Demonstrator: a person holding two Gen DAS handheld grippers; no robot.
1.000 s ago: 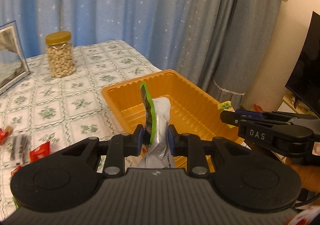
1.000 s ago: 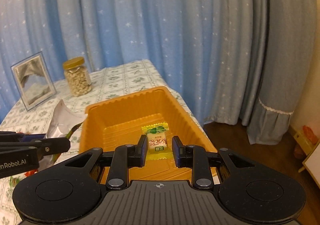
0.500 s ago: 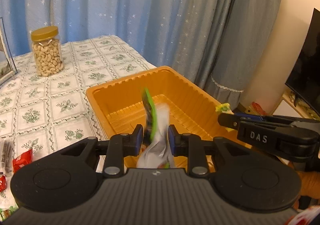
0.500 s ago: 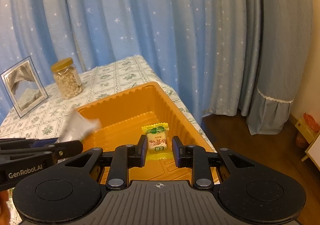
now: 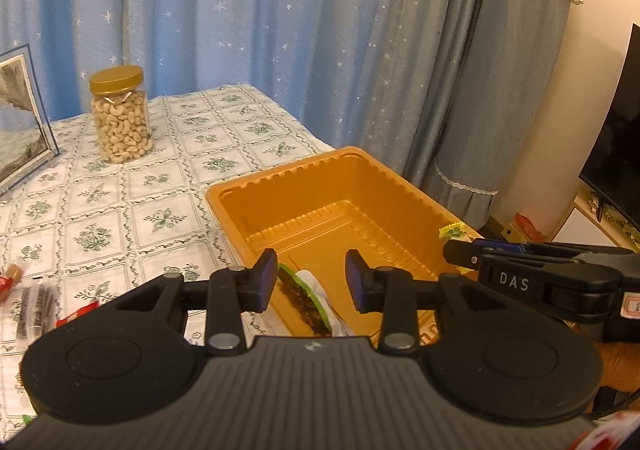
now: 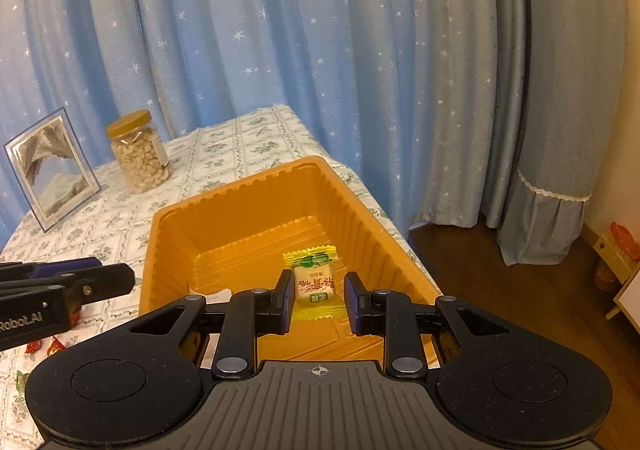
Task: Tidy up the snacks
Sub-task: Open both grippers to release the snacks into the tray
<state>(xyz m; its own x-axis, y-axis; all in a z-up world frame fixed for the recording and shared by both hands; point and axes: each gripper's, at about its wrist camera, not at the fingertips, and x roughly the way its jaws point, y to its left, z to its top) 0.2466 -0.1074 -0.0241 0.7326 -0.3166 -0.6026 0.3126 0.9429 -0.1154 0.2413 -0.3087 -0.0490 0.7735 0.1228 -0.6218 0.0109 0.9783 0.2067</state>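
Snacks were going into an orange tray (image 5: 224,197) that sat at the right edge of the table (image 5: 168,186), close to its far corner. The left gripper (image 5: 311,276) hung over the tray's near end with its jaws opening; a silver packet with a green edge (image 5: 306,300) lay below the gap on the tray floor, touched by neither pad. The right gripper (image 6: 316,298) was clenched on a small yellow-wrapped candy (image 6: 314,284) held above the tray's right side. A jar of cashews (image 5: 120,120) stood toward the table's far edge, with a framed picture (image 6: 52,170) beside it at the far left corner. Red-wrapped sweets (image 5: 78,312) lay scattered near the table's left edge.
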